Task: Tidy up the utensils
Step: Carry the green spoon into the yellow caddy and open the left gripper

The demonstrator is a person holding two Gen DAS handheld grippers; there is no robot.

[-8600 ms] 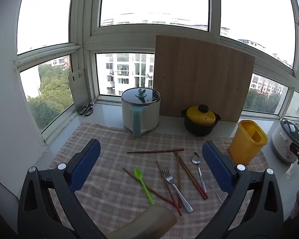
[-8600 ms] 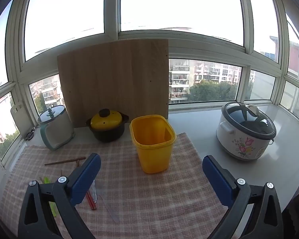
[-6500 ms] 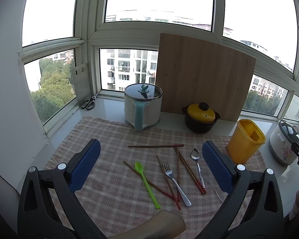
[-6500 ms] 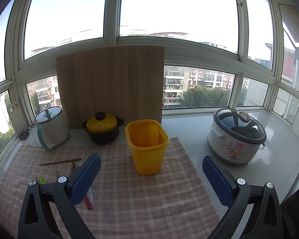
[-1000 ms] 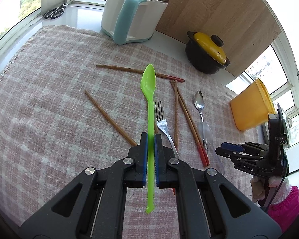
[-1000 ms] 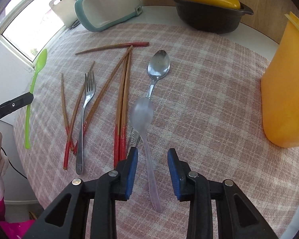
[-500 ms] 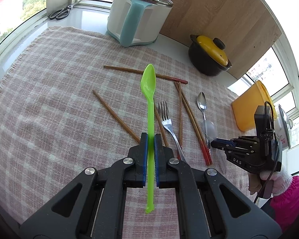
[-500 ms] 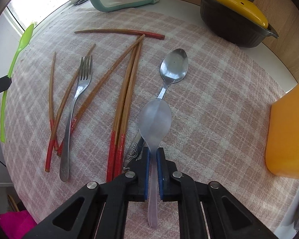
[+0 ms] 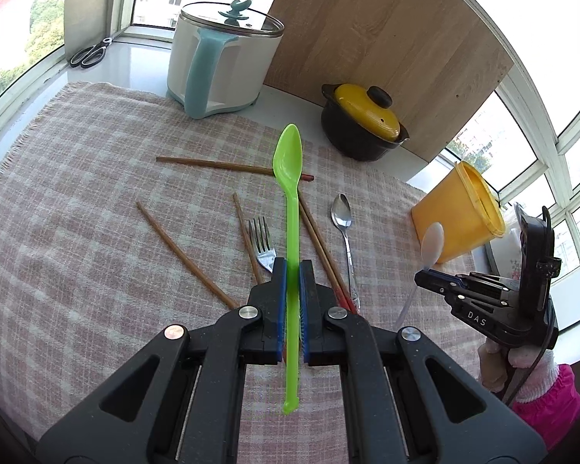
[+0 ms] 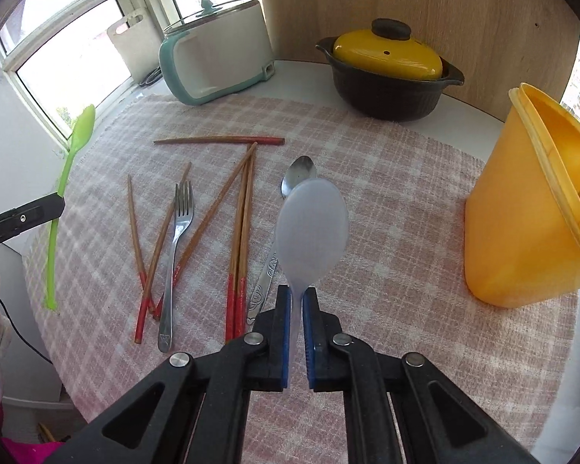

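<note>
My left gripper [image 9: 293, 270] is shut on a green plastic spoon [image 9: 290, 178], held above the checked cloth with its bowl pointing forward. My right gripper [image 10: 296, 297] is shut on a clear plastic spoon [image 10: 311, 228], lifted off the cloth. That gripper and spoon also show in the left wrist view [image 9: 433, 239] in front of the yellow container [image 9: 456, 216]. On the cloth lie a metal spoon [image 10: 299, 176], a fork [image 10: 178, 239] and several red-tipped wooden chopsticks [image 10: 243, 224]. The yellow container [image 10: 533, 216] stands to the right of my right gripper.
A white and teal cooker [image 9: 224, 65] and a black pot with a yellow lid [image 9: 363, 120] stand at the back before a wooden board [image 9: 386, 38]. Scissors [image 9: 89, 52] lie on the sill at left. Windows surround the counter.
My right gripper has lifted the clear spoon off the cloth and raised it toward the yellow container. My left gripper holds the green spoon a little higher and further forward.
</note>
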